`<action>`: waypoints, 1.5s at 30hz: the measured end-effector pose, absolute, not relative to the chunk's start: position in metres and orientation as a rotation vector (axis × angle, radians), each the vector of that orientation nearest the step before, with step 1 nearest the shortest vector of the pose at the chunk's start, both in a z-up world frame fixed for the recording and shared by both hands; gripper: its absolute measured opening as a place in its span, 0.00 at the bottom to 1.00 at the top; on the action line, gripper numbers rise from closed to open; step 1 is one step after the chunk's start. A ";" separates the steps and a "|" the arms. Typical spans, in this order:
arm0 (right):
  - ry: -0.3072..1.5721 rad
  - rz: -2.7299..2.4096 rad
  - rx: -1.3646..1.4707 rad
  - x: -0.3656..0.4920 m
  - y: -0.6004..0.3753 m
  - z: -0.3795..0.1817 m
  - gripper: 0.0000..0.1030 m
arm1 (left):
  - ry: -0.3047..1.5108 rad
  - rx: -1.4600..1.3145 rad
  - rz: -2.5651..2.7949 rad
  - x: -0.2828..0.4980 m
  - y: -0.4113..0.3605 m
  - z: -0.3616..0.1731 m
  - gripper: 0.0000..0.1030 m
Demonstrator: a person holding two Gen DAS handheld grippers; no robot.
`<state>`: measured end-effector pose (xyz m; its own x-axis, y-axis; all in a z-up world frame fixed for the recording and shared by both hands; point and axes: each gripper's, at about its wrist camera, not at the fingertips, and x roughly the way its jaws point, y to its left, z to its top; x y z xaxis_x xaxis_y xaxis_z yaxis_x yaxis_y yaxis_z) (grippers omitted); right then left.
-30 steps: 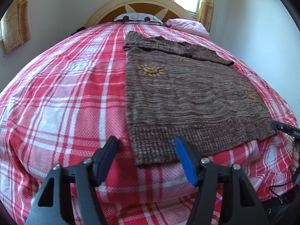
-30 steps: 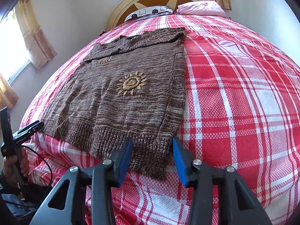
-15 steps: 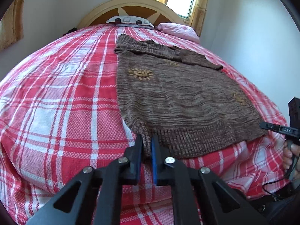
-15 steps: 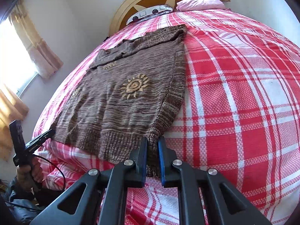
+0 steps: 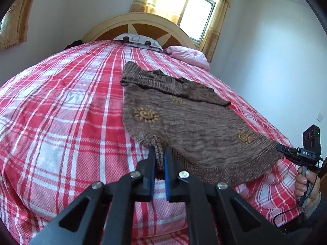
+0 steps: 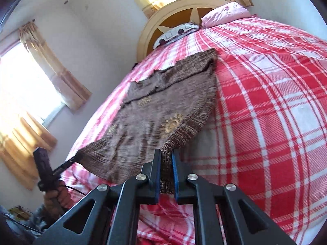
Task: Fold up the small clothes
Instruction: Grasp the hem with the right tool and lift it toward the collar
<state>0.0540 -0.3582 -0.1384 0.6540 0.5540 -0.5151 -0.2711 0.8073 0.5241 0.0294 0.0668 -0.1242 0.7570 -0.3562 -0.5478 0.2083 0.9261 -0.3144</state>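
A brown knit sweater (image 5: 196, 126) with yellow sun motifs lies spread on the red and white plaid bed, its sleeves folded across the far end. My left gripper (image 5: 159, 153) is shut on the sweater's near left hem corner, which is bunched between the blue pads and raised off the bed. In the right wrist view the same sweater (image 6: 147, 122) stretches away, and my right gripper (image 6: 166, 157) is shut on its near right hem corner, also lifted. The hem between both corners hangs taut above the bedspread. The right gripper (image 5: 286, 150) shows in the left view; the left gripper (image 6: 76, 156) shows in the right view.
The plaid bedspread (image 5: 61, 126) covers a wide bed with a curved headboard (image 5: 143, 23). A patterned pillow (image 5: 138, 40) and a pink pillow (image 5: 187, 56) lie at the far end. Curtained windows (image 6: 26, 85) and white walls surround the bed. A person's hand (image 5: 306, 181) holds the other gripper's handle.
Both grippers went from open around the hem corners to shut on them, then rose, lifting the near hem off the bed. The cameras tilted upward.
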 end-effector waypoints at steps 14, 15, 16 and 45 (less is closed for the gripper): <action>0.646 0.601 0.650 0.096 -0.369 -0.109 0.08 | 0.552 -0.254 -0.318 0.090 0.066 -0.076 0.07; 0.642 0.600 0.651 0.100 -0.369 -0.107 0.08 | 0.549 -0.255 -0.317 0.093 0.065 -0.075 0.07; 0.639 0.598 0.653 0.105 -0.370 -0.104 0.08 | 0.548 -0.258 -0.316 0.099 0.065 -0.073 0.07; 0.679 0.567 0.763 0.316 -0.379 -0.079 0.08 | 0.600 -0.326 -0.258 0.304 0.066 -0.061 0.07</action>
<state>0.3162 -0.3793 -0.0793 0.6511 0.6775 -0.3422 -0.2159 0.5975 0.7723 0.3043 0.0659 -0.0606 0.7959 -0.3295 -0.5079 0.1425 0.9173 -0.3719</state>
